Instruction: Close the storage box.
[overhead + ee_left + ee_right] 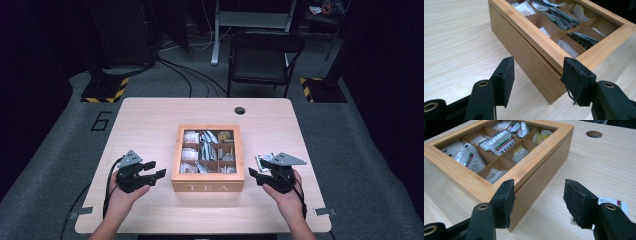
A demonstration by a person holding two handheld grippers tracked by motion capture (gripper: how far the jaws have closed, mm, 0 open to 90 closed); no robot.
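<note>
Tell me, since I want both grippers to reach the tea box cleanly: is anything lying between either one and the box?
Nothing visible. Bare table separates the left gripper from the tea box. The same holds for the right gripper; a sachet lies beside it, away from the box.

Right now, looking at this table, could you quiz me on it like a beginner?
1. True or false: the wooden tea box stands between the left gripper and the right gripper.
2. What lies on the table beside the right gripper? A) a spoon B) a tea packet C) a cup
3. Is either gripper holding anything?

Key: 1 true. 2 B. 3 No, both are open and empty.
</note>
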